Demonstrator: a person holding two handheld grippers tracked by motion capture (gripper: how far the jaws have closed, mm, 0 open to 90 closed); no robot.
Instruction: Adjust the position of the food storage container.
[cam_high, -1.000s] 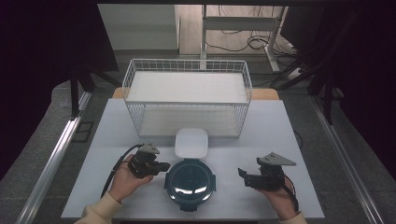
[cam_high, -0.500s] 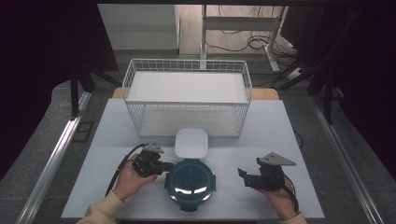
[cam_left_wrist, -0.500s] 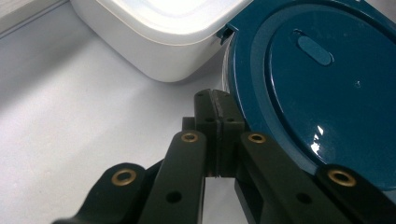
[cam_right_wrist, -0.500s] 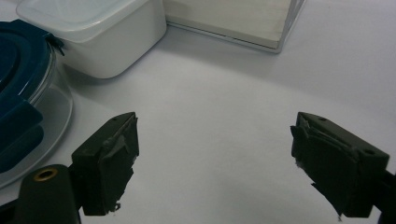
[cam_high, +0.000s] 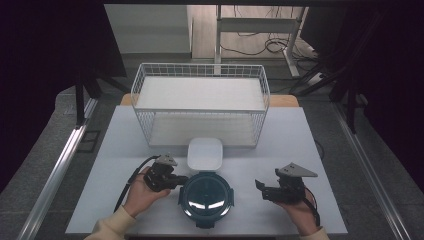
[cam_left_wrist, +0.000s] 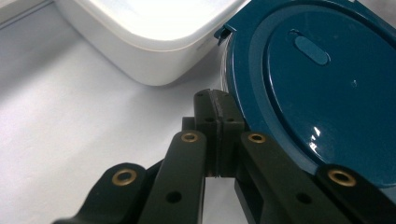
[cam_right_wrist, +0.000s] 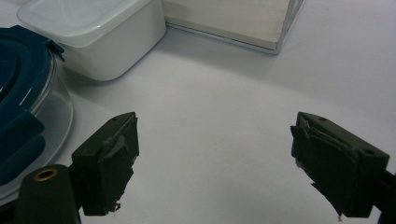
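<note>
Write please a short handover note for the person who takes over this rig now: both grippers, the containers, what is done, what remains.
Left gripper: shut, empty, tips at the left rim of the round container with teal lid.
Right gripper: open, empty, over bare table, to the right of that container.
White square container: lid on, just behind the round one.
Wire basket: behind both, nothing in it.
Done: nothing lifted yet.
Left: probably grasping a container and placing it in the basket.
</note>
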